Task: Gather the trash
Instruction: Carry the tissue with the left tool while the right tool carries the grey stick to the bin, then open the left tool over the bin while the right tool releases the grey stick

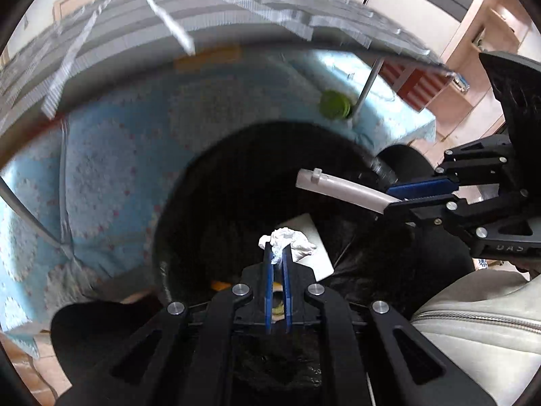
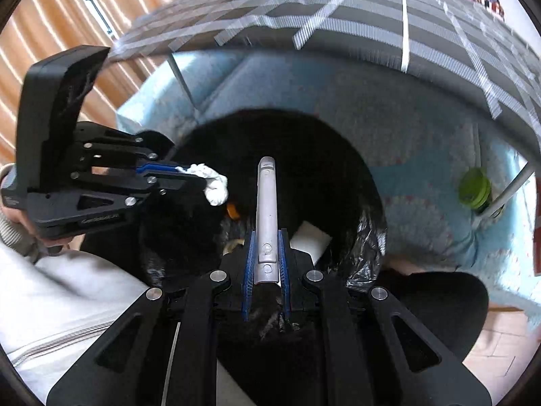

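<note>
My left gripper [image 1: 278, 253] is shut on a crumpled white tissue [image 1: 293, 239] and holds it over the open mouth of a black-lined trash bin [image 1: 169, 230]. My right gripper [image 2: 267, 237] is shut on a grey plastic stick-like piece [image 2: 266, 199], also over the bin [image 2: 368, 186]. Each gripper shows in the other's view: the right one [image 1: 394, 199] with the grey piece [image 1: 341, 187], the left one [image 2: 189, 174] with the tissue [image 2: 213, 182]. A white flat piece [image 2: 311, 240] and something orange [image 2: 232, 210] lie inside the bin.
The bin stands under a table with a grey checked cloth [image 1: 236, 10]. A light blue patterned mat [image 1: 111, 155] covers the floor. A green round lid-like object [image 1: 334, 104] lies by a metal table leg [image 1: 367, 84]. My grey-clad body [image 1: 480, 318] is at the near side.
</note>
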Demonstrator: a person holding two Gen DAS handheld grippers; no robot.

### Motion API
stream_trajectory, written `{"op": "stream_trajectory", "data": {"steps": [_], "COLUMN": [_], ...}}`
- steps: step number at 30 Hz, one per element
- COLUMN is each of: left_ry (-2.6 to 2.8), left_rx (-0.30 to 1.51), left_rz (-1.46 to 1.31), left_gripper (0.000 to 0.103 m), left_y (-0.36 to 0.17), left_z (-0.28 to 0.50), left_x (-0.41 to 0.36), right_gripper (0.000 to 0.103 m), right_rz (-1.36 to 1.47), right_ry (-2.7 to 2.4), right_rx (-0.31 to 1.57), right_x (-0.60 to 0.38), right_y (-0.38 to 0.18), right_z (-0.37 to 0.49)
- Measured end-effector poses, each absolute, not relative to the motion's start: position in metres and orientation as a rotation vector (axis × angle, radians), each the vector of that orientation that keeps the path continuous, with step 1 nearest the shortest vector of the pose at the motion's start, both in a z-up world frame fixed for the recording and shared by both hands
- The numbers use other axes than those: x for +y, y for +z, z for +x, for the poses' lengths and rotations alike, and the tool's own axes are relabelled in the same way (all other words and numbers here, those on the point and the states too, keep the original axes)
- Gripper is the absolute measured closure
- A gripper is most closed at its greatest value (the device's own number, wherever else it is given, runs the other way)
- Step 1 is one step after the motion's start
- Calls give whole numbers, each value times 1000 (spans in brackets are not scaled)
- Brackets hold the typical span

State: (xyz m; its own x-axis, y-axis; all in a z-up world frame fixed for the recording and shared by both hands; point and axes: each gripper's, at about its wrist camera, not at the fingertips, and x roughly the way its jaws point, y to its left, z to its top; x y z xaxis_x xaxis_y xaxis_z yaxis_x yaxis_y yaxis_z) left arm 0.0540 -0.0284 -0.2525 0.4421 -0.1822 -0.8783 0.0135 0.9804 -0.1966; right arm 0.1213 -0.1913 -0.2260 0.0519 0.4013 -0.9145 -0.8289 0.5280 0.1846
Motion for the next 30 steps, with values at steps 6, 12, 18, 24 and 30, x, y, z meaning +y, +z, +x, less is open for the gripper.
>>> {"op": "stream_trajectory", "data": {"steps": [6, 12, 18, 24, 30], "left_ry": [-127, -120, -112, -114, -134], "left_rx": [1166, 1206, 1244, 1246, 1223], "left_rz": [-189, -220, -232, -232, -227], "left_gripper": [98, 98, 97, 95, 95], "left_y": [-275, -286, -293, -292, -284], "left_z": [57, 60, 64, 64, 63], "left_x": [-30, -27, -26, -27, -30], "right_gripper": [89, 89, 89, 89, 88], "right_rz": [-466, -479, -478, -458, -438], "right_ry": [974, 971, 973, 974, 966], "right_rx": [1243, 1280, 1292, 1300, 1284], "right_x": [-186, -177, -171, -172, -177], "right_y": [-253, -269, -275, -277, -269], "right_z": [126, 129, 130, 133, 136]}}
